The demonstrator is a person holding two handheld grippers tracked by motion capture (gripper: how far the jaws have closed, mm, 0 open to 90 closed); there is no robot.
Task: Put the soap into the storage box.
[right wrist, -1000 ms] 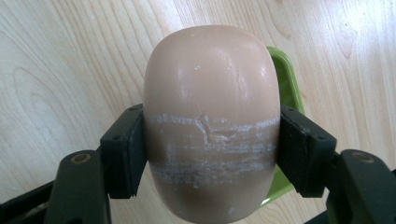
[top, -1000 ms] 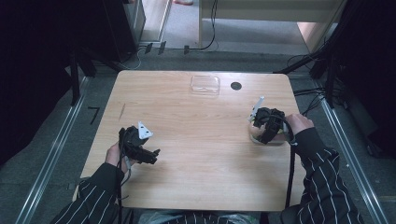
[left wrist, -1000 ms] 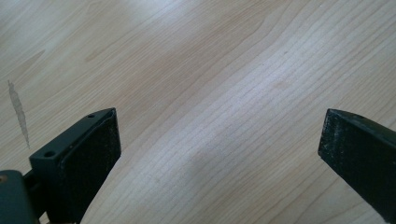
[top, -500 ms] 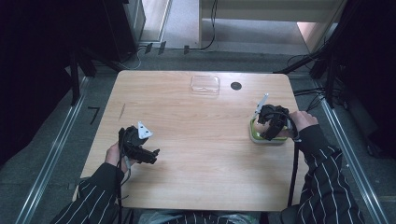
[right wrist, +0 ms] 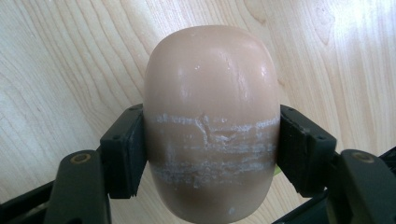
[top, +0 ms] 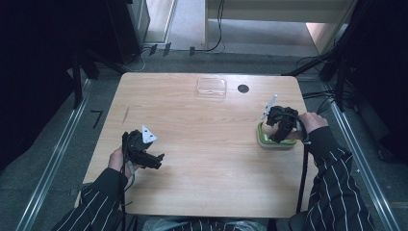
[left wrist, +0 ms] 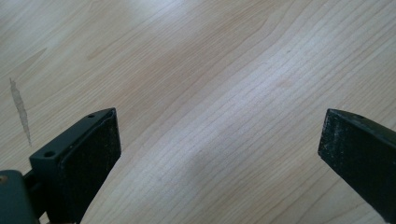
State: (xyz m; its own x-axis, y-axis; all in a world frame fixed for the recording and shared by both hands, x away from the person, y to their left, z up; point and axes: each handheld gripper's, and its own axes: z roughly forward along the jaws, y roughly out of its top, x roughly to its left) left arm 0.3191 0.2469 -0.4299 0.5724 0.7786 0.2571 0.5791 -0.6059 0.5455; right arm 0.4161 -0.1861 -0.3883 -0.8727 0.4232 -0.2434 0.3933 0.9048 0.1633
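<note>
Beneath both of our grippers spreads the wooden table (top: 207, 144), and well ahead of them at its far edge sit a clear plastic lid (top: 211, 87) and a small black hole (top: 243, 88). Directly under our right gripper (top: 279, 130) rests a green and white soap dish (top: 269, 140) near the table's right edge, and between that gripper's jaws we clamp a pinkish bar of soap (right wrist: 210, 121), its scuffed sides pressed by both pads (right wrist: 126, 154), just above the dish. Our left gripper (top: 146, 156) hangs low over bare wood with its jaws spread wide and nothing between them.
</note>
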